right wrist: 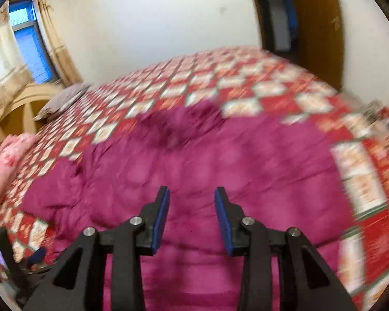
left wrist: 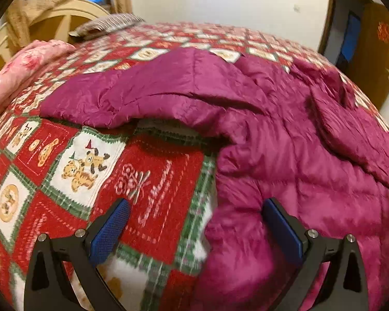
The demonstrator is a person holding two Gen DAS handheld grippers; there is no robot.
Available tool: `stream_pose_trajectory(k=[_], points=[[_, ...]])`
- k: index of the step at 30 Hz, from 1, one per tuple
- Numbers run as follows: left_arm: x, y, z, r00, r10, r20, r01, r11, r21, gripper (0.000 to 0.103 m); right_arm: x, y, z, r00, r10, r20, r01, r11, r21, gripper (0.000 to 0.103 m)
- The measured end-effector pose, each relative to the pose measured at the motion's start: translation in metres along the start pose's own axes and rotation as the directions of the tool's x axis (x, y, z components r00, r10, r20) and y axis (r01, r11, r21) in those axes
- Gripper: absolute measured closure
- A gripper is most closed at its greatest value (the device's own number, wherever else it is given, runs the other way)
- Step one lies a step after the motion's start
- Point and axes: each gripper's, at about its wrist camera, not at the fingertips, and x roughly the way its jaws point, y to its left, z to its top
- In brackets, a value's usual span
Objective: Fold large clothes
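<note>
Right tool (right wrist: 192, 194) empty, left view: coat (left wrist: 285, 134) sleeve

My left gripper (left wrist: 195, 207) and right gripper (right wrist: 192, 194) match: black angular fingers, textured blue pads (left wrist: 109, 233), and silver round screws (right wrist: 136, 220) at the joints.

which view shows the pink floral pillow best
The left wrist view: the pink floral pillow is large and fairly sharp at the bed's upper left, near the headboard. The right wrist view shows it smaller and motion-blurred at the left edge.
</note>
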Motion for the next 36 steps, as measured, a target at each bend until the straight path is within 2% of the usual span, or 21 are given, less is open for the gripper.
stream_pose_trajectory(k=[1,4,5,7,10,14,16,18,20,24,27,29,31,33,34,36], points=[[-0.009,-0.002,0.004,0.999,-0.034,-0.004,0.034,0.999,0.008,0.001,-0.006,-0.011,0.005,0.999,-0.031,0.023,0.031,1.000,0.000,0.063],[-0.037,-0.013,0.019,0.993,-0.077,0.089,0.076,0.997,0.009,0.001,-0.019,-0.044,0.016,0.985,-0.152,0.084,0.151,0.988,0.019,0.063],[-0.046,-0.022,0.029,0.988,-0.084,0.128,0.082,0.996,0.021,0.001,-0.016,-0.054,0.019,0.979,-0.186,0.080,0.184,0.982,0.031,0.063],[-0.049,-0.043,0.045,0.983,-0.099,0.152,0.089,0.994,0.069,0.001,-0.004,-0.073,0.022,0.972,-0.226,0.061,0.223,0.973,0.059,0.063],[-0.039,-0.082,0.068,0.981,-0.083,0.177,0.058,0.988,0.143,0.001,0.017,-0.084,0.019,0.964,-0.264,0.022,0.262,0.963,0.066,0.063],[-0.001,-0.126,0.087,0.987,-0.033,0.157,-0.002,0.977,0.214,0.001,0.044,-0.095,0.003,0.963,-0.263,-0.052,0.267,0.960,0.081,0.063],[0.027,-0.141,0.088,0.991,0.040,0.127,-0.069,0.970,0.234,0.001,0.059,-0.095,-0.008,0.956,-0.279,-0.085,0.284,0.958,0.048,0.060],[0.050,-0.146,0.081,0.994,0.076,0.082,-0.094,0.966,0.241,0.001,0.061,-0.096,-0.013,0.957,-0.273,-0.103,0.278,0.960,0.038,0.054],[0.062,-0.145,0.069,0.994,0.075,0.085,-0.093,0.968,0.232,0.001,0.060,-0.095,-0.014,0.958,-0.269,-0.101,0.273,0.962,0.027,0.049],[0.064,-0.142,0.071,0.996,0.053,0.077,-0.069,0.972,0.223,0.001,0.064,-0.088,-0.016,0.951,-0.294,-0.094,0.294,0.956,-0.009,0.041],[0.057,-0.120,0.076,0.999,-0.032,0.044,0.025,0.989,0.149,0.001,0.065,-0.083,-0.018,0.940,-0.330,-0.086,0.328,0.944,-0.036,0.037],[0.033,-0.090,0.078,0.994,-0.067,0.088,0.064,0.997,0.040,0.001,0.066,-0.084,-0.018,0.938,-0.337,-0.085,0.335,0.942,-0.031,0.034],[0.013,-0.057,0.082,0.987,-0.089,0.135,0.097,0.994,-0.054,0.001,0.065,-0.090,-0.017,0.945,-0.316,-0.086,0.316,0.949,-0.007,0.033],[-0.004,-0.009,0.085,0.981,-0.046,0.186,0.079,0.982,-0.172,0.001,0.064,-0.092,-0.017,0.950,-0.301,-0.086,0.303,0.953,0.009,0.031],[-0.012,0.022,0.085,0.979,0.017,0.203,0.036,0.966,-0.257,0.001,0.064,-0.093,-0.017,0.950,-0.300,-0.086,0.302,0.953,0.011,0.031],[-0.017,0.077,0.085,0.969,0.136,0.204,-0.040,0.909,-0.414,0.001,0.065,-0.090,-0.017,0.947,-0.308,-0.086,0.310,0.951,0.004,0.031]])
